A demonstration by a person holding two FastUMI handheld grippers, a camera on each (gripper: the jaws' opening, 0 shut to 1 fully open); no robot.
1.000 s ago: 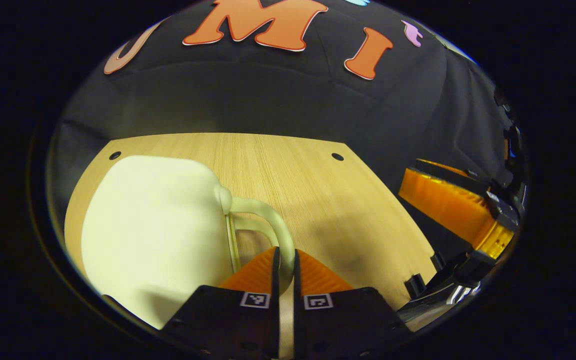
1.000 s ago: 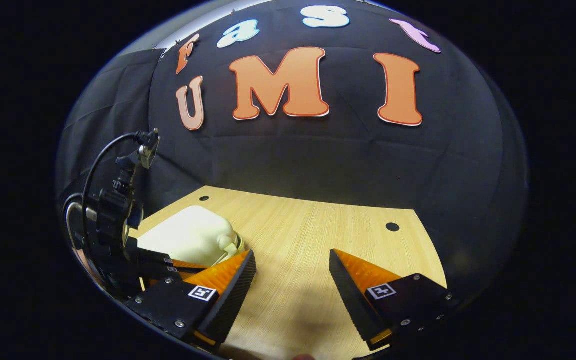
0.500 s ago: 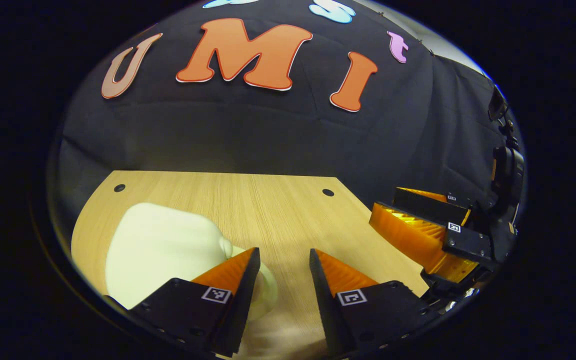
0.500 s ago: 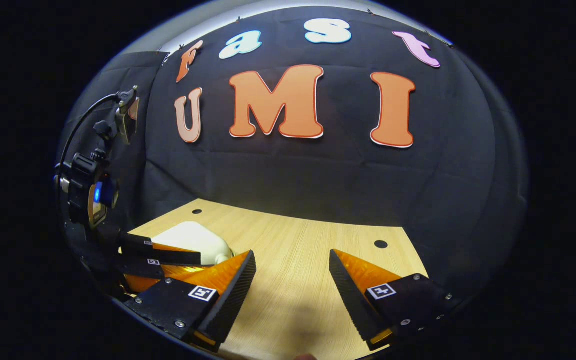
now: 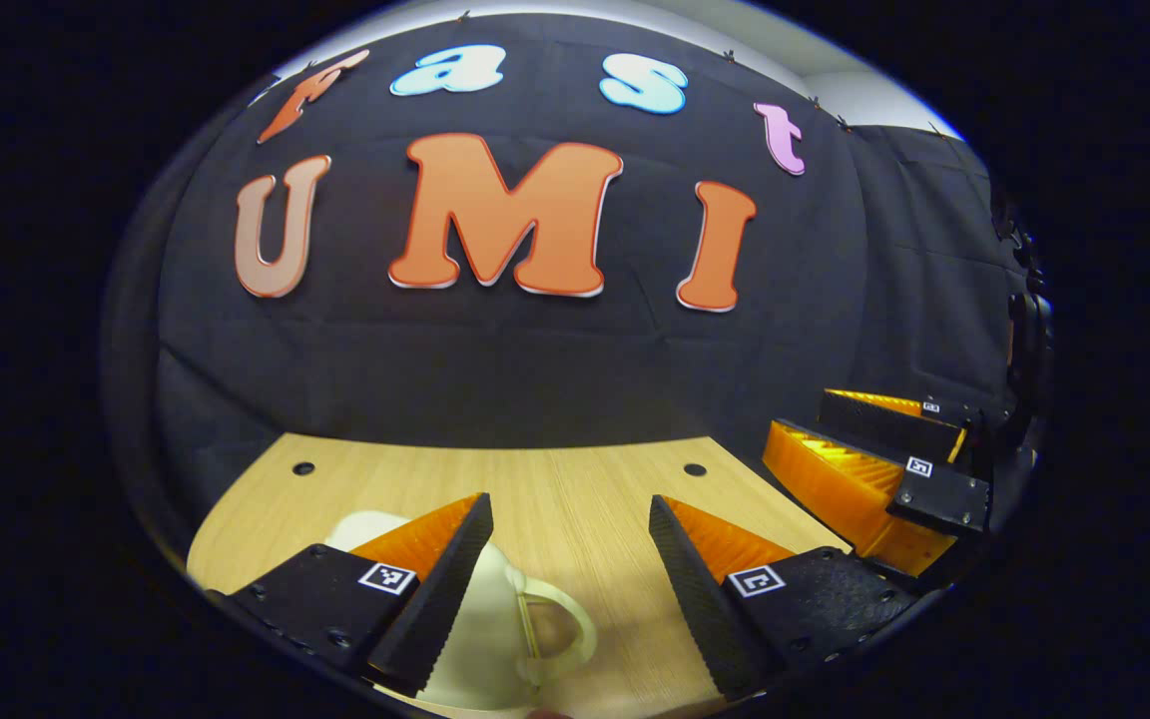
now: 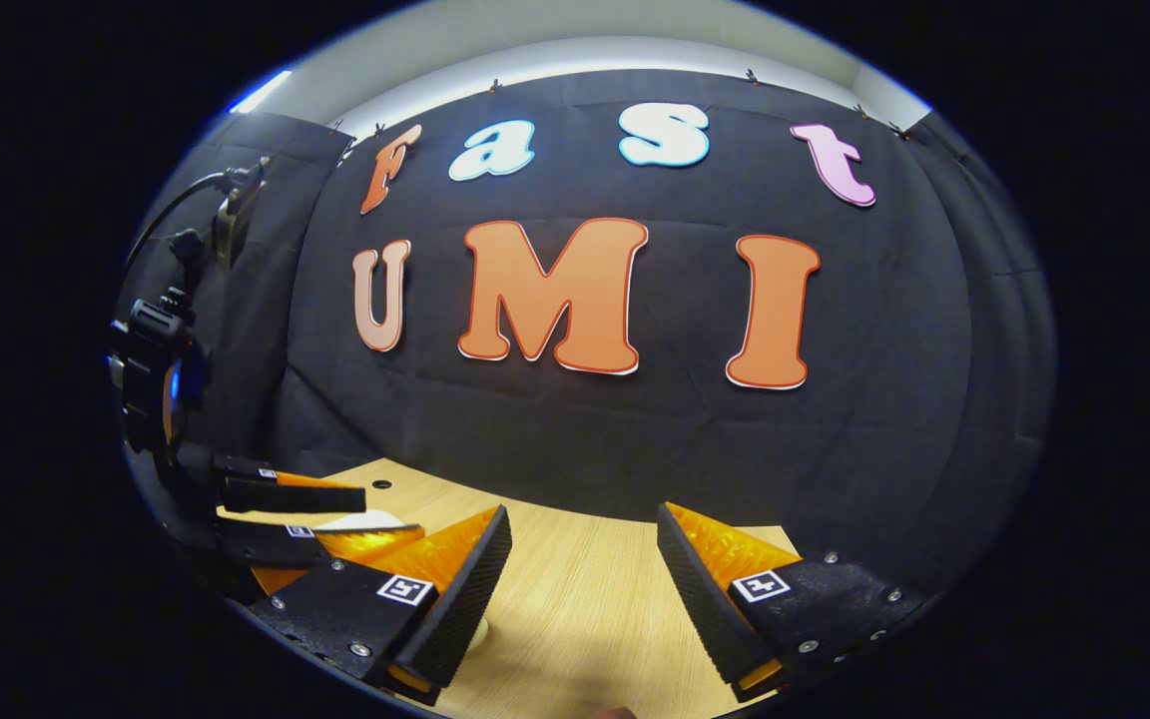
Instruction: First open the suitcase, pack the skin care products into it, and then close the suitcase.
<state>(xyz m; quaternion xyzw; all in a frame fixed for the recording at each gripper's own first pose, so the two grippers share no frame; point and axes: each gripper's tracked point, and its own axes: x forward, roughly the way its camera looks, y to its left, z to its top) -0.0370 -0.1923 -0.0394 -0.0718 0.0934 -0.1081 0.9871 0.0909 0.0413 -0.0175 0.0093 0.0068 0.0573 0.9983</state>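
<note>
You had the wooden bench [image 5: 555,489] stretching ahead of both grippers, bare apart from one item. On it, at the near left edge in the left gripper view, lay the suitcase [image 5: 480,639]: a small pale case, flat and apparently closed, since no gap or open lid showed, though much of it sat behind your left finger. Its looped handle [image 5: 560,629] pointed toward the middle of the bench and lay in the gap between your fingers without touching either one.

Your left gripper [image 5: 565,589] hung just above the case with its jaws spread wide and nothing between them. Your right gripper [image 6: 580,599] was beside it over bare wood, its jaws likewise spread and empty. In the right gripper view the left gripper [image 6: 310,524] appeared at the lower left, fingers apart, with a sliver of the pale suitcase [image 6: 355,520] beneath it; in the left gripper view the right gripper [image 5: 869,469] sat off to the right, clear of the case.

No skin care products lay loose on the bench in either view. Judging from that and the shut lid, I would say the packing was done and the case closed, so the task looked finished or very nearly so. What was inside could not be checked from here, nor could I tell whether the lid was fully latched.
</note>
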